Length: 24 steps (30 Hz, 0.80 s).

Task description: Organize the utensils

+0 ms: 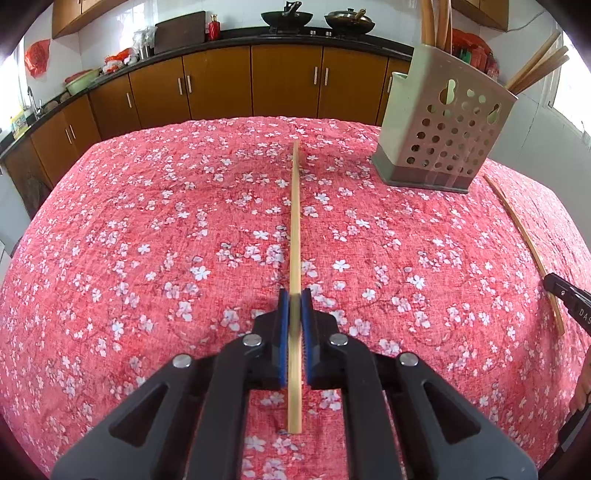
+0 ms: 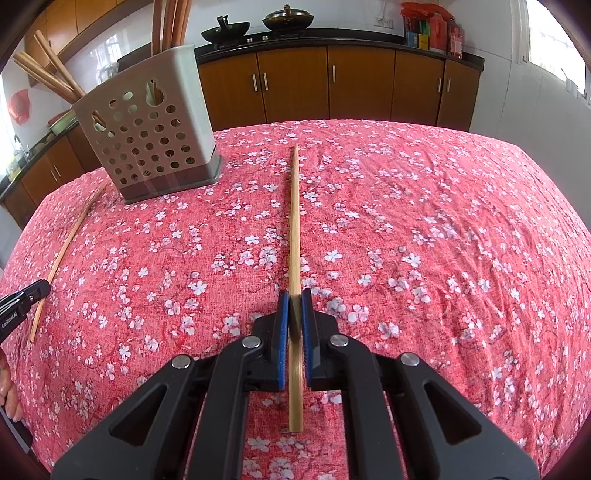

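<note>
My left gripper is shut on a bamboo chopstick that runs forward over the red floral tablecloth. My right gripper is shut on a second bamboo chopstick. Each shows in the other view: the right gripper with its chopstick at the far right, the left gripper with its chopstick at the far left. A beige perforated utensil holder holding several chopsticks stands at the back between the two grippers, also seen in the right wrist view.
The table is covered by a red cloth with white blossoms. Behind it run brown kitchen cabinets with woks on a stove. A hand shows at the right edge.
</note>
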Tool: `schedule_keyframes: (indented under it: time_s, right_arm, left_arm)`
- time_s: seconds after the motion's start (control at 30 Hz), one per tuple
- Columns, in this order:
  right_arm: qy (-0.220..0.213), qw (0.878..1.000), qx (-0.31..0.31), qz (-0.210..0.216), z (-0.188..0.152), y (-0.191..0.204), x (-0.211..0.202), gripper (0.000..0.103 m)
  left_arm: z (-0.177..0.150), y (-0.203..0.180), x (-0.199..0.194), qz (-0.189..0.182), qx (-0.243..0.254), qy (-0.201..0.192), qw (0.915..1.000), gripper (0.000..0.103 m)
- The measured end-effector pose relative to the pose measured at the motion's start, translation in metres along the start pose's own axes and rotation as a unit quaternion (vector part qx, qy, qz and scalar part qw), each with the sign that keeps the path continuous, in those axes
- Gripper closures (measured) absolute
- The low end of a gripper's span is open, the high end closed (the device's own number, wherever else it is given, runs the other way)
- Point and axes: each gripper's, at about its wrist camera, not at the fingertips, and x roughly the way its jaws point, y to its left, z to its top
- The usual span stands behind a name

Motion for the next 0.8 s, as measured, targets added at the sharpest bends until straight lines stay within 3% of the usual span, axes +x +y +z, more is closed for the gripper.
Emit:
schedule_keyframes:
  time_s: [0.4,0.8]
  right_arm:
    - [-0.09,0.996,0.024,0.005,0.018,-0.013,-0.054,0.095]
    - [-0.179,0.983,0.027,0.014,0.049,-0.015,-0.099,0.095]
  left_arm:
    - [0.019,0.006,-0.059,-0.019,0.001,-0.068,0.9975,0.095]
    - [0.051,0.003,-0.118,-0.03,-0.003,-0.159,0.9869,0.095]
